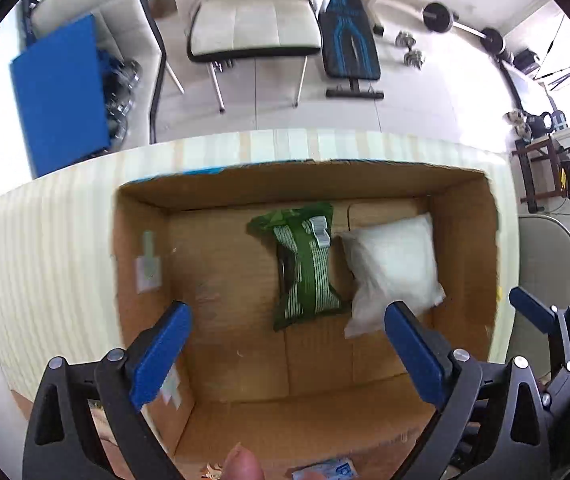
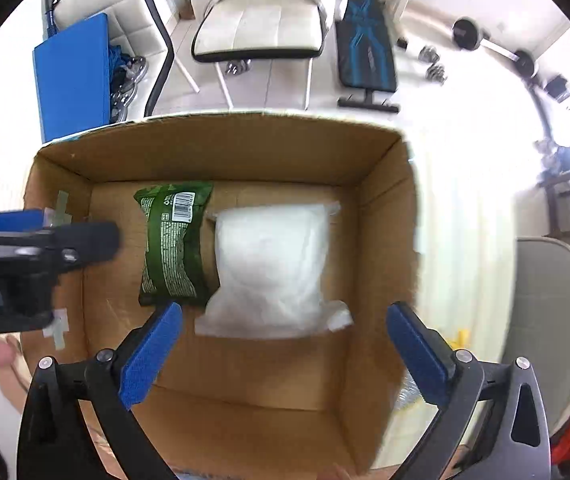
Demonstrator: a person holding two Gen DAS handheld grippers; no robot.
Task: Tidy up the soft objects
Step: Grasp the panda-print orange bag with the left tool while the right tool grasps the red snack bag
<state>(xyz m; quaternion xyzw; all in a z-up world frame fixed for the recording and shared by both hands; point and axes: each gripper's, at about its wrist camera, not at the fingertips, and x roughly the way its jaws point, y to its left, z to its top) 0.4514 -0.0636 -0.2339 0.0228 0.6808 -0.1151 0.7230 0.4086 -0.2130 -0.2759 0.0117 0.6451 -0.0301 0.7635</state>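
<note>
Both blue-padded grippers, left and right, are held open, empty; the soft white plastic pouch is best pinched mid-body.

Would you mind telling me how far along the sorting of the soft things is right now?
Done: a green packet and a white pouch lie side by side, touching, on the floor of the cardboard box. In hand: nothing; the left gripper and right gripper hover above with jaws open. Left: a blue-and-white packet at the view's bottom edge may remain.
</note>
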